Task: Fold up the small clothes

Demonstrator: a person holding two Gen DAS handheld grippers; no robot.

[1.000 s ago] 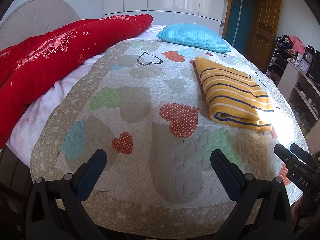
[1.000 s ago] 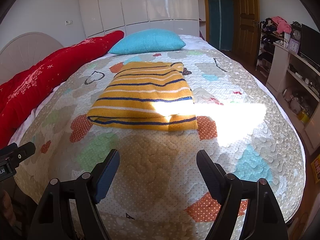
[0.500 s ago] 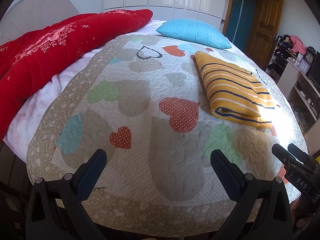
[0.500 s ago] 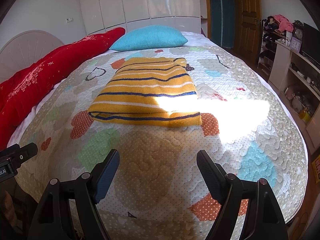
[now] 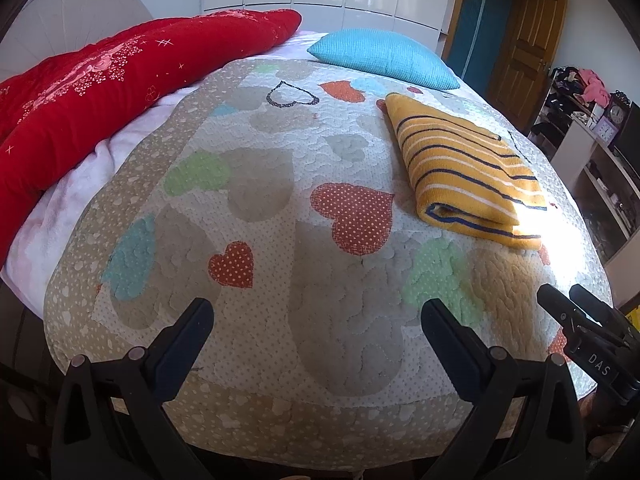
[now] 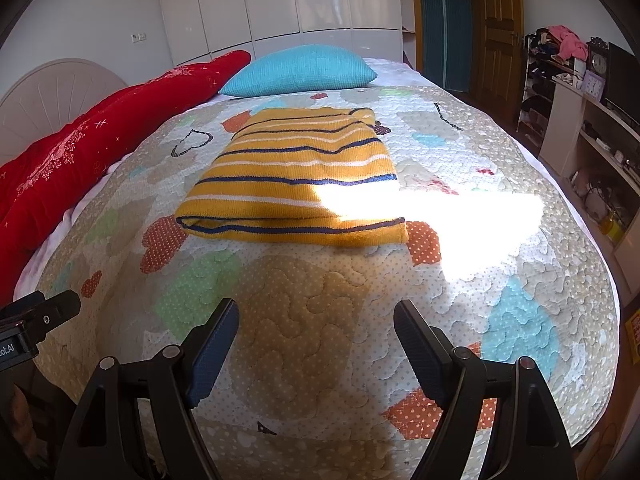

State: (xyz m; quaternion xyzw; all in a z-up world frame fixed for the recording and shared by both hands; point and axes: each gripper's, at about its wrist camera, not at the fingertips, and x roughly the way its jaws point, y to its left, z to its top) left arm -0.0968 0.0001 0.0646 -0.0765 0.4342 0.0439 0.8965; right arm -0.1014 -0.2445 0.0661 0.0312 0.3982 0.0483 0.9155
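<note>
1. Seemingly idle, the black two-finger right gripper (image 6: 316,328) hovers over the near end of the bed, its jaws spread wide with nothing between them and only quilt beneath.
2. Likewise the black two-finger left gripper (image 5: 316,328) stands wide apart and empty, just beside its partner.
3. Ahead of the right gripper, the folded mustard-yellow knit garment with navy and white stripes (image 6: 296,184) lies flat on the pale heart-patterned patchwork quilt (image 6: 312,320), its long axis running away from the grippers toward the turquoise knitted pillow (image 6: 300,70); the folded edge faces the grippers.
4. A bright patch of sunlight washes out the garment's near right corner.
5. Along the left, the red embroidered duvet (image 5: 100,92) is cut off by the frame; the cluttered shelves (image 6: 592,136) at right are hard to make out.
</note>
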